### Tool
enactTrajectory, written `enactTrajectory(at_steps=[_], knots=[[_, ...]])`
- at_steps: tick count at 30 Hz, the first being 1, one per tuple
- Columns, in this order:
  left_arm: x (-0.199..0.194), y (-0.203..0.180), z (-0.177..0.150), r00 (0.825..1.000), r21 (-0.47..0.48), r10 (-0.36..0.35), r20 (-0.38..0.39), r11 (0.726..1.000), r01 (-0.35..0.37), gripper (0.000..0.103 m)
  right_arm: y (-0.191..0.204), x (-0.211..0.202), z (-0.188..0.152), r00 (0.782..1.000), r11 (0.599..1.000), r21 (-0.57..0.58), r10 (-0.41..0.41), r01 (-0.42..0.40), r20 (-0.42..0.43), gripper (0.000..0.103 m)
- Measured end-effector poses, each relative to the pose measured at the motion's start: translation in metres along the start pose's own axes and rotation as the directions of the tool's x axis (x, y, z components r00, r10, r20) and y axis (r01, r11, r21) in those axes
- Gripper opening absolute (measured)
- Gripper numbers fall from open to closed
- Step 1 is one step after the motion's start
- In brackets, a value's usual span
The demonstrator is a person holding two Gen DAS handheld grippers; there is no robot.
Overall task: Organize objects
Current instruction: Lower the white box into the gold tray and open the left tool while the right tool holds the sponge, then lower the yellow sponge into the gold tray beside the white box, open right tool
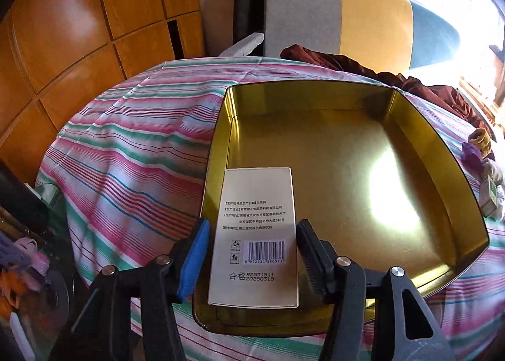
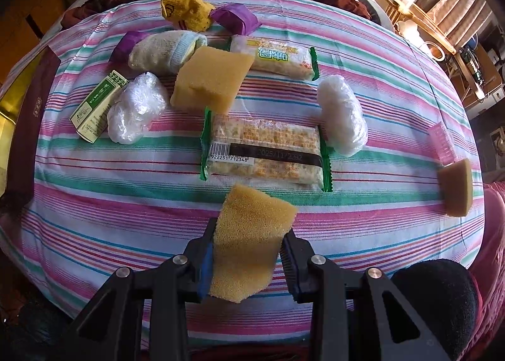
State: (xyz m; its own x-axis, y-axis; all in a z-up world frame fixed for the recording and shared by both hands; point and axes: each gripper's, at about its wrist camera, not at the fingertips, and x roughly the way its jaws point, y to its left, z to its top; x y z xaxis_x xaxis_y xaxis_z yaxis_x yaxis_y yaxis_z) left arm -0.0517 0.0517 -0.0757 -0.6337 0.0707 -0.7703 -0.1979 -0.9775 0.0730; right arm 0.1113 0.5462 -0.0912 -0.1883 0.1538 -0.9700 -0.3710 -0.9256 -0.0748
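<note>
Striped cloth (image 2: pixel 94 190) over table, wooden cabinets (image 1: pixel 79 29), perhaps a chair (image 1: pixel 341 17) behind

Left gripper (image 1: pixel 251 261): black plastic handheld frame of angular struts, open triangular cut-outs in the outer arms.
Left fasteners: round silver screw heads on each arm joint.
Left fingers (image 1: pixel 193 261): one faced with a blue pad, the other with a black ribbed pad.
Right gripper (image 2: pixel 246 261): matching black frame with silver screws, blue-edged pads, ribbed teeth along the right-hand finger.
</note>
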Motion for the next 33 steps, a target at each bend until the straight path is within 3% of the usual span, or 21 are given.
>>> enactTrajectory(at_steps=[5, 9, 19, 33], knots=[[-0.008, 0.004, -0.003, 1.000, -0.038, -0.023, 0.015, 0.999, 0.024, 0.056, 0.001, 0.001, 0.001, 1.000, 1.000, -0.004, -0.009, 0.009, 0.003, 0.036], [-0.022, 0.005, 0.000, 0.997, -0.064, -0.047, 0.060, 0.997, 0.051, 0.070, 0.001, -0.001, 0.000, 1.000, 1.000, -0.002, -0.003, 0.003, 0.012, 0.036], [-0.044, 0.006, 0.003, 0.991, -0.093, -0.094, 0.099, 0.990, 0.104, 0.074, 0.013, -0.004, 0.000, 1.000, 0.999, -0.034, -0.014, 0.014, 0.022, 0.036], [-0.049, 0.016, -0.005, 0.992, -0.113, -0.087, 0.094, 0.989, 0.097, 0.076, 0.068, -0.025, 0.006, 0.992, 0.988, -0.137, 0.083, -0.070, 0.092, 0.036]])
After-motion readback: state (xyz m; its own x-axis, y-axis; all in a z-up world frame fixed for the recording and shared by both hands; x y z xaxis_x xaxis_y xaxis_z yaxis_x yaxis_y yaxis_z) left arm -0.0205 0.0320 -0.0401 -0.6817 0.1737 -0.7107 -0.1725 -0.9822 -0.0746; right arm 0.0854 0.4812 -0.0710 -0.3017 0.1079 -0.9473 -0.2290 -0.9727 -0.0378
